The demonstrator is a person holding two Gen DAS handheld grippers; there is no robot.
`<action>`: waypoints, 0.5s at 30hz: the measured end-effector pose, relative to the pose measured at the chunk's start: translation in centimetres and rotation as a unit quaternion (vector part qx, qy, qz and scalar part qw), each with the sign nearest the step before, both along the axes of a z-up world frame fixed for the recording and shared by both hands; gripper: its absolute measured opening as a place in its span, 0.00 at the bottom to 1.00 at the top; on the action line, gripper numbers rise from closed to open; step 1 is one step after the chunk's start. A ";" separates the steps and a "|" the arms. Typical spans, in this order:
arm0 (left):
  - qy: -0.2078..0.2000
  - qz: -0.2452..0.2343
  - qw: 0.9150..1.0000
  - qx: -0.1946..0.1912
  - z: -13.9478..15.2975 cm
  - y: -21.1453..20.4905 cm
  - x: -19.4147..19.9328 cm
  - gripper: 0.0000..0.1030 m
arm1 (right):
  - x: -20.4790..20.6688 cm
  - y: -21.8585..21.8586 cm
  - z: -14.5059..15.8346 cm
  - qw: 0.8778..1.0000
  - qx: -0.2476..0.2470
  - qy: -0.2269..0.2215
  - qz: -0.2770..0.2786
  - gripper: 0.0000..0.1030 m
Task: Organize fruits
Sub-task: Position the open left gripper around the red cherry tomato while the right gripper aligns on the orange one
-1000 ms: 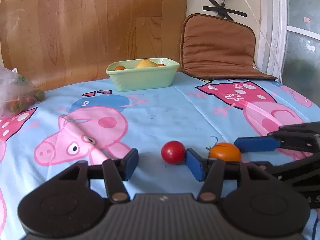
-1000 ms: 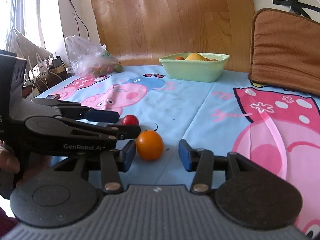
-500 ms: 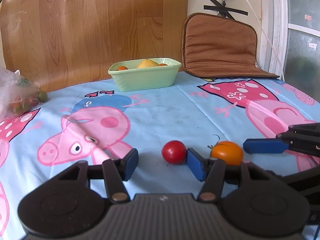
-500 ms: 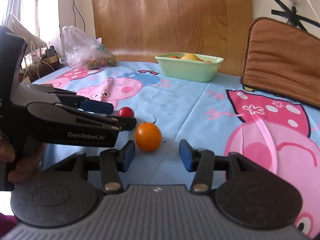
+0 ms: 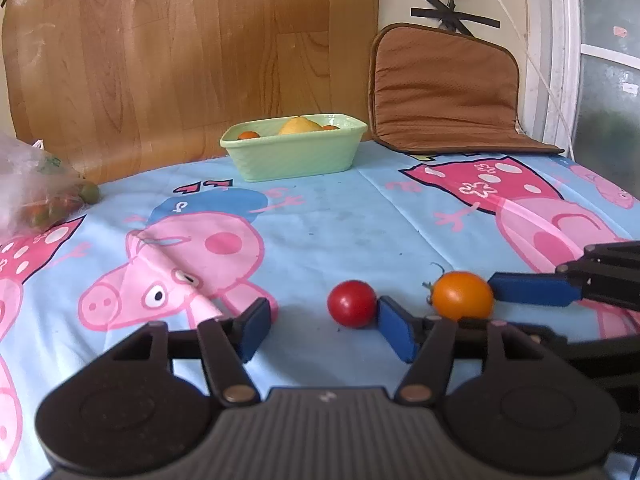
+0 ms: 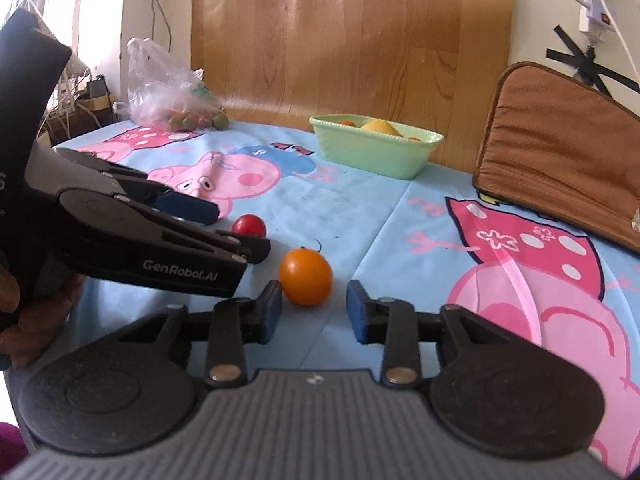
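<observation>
Left gripper (image 5: 320,330): jaws apart and opening. Red tomato (image 5: 352,303) sits on the cloth just ahead of the gap, toward the right-hand finger, whose blue pad tip lies against or just beside it; left-hand pad well clear, no grip. Right gripper (image 6: 314,312): jaws closing but apart. Orange tomato (image 6: 306,277) rests just ahead of the gap, between the two pad tips, nearer the left-hand pad; whether that pad touches it cannot be told. The right-hand pad stands off with bare cloth between. From the left wrist view the orange tomato lies just right of the red one, a little green stem on its left side, and one blue finger of the right gripper reaches in from the right edge to its far flank, close or touching. From the right wrist view the left gripper crosses in from the left, held in a hand (image 6: 16,312), its fingertips by the red tomato, which sits behind and left of the orange one. Both fruits lie on a blue cartoon-pig tablecloth (image 5: 340,220). Far ahead of both tools: pale green dish (image 5: 294,152) with a yellow fruit and small orange ones inside. Beyond it a wooden panel (image 5: 192,48); right of the dish a brown cushion (image 5: 444,92) leaning upright. Far left: clear plastic bag (image 6: 168,88) of small greenish and reddish fruit.
</observation>
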State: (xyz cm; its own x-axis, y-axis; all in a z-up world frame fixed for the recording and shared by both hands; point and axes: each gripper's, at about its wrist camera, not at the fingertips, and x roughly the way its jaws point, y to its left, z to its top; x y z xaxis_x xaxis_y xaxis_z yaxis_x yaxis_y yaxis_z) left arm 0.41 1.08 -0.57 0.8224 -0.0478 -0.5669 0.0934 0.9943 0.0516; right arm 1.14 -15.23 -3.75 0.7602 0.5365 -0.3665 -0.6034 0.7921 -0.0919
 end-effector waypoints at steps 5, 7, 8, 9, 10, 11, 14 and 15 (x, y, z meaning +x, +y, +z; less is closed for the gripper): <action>0.001 0.004 1.000 -0.003 0.0 0.2 0.0 0.61 | -0.2 -0.2 0.0 1.000 0.014 -0.007 -0.018 0.29; 0.001 0.004 1.000 -0.002 0.0 0.2 0.0 0.61 | -0.2 -0.3 0.0 1.000 0.015 -0.007 -0.020 0.30; 0.001 0.005 1.000 -0.002 0.0 0.2 0.0 0.63 | -0.2 -0.3 0.0 1.000 0.016 -0.005 -0.020 0.30; 0.002 0.007 1.000 -0.002 0.0 0.2 0.1 0.65 | -0.1 -0.4 0.0 1.000 0.018 -0.003 -0.018 0.30; 0.003 0.010 1.000 -0.003 0.0 0.3 0.2 0.66 | 0.0 -0.5 0.0 1.000 0.020 0.000 -0.017 0.30; 0.005 0.011 1.000 -0.006 0.0 0.4 0.2 0.68 | 0.1 -0.6 0.1 1.000 0.023 0.004 -0.015 0.30; 0.007 0.011 1.000 -0.008 0.0 0.5 0.3 0.70 | 0.4 -0.7 0.1 0.999 0.029 0.017 -0.009 0.31; 0.007 0.011 1.000 -0.007 0.0 0.5 0.3 0.70 | 0.5 -0.7 0.1 0.999 0.030 0.021 -0.007 0.31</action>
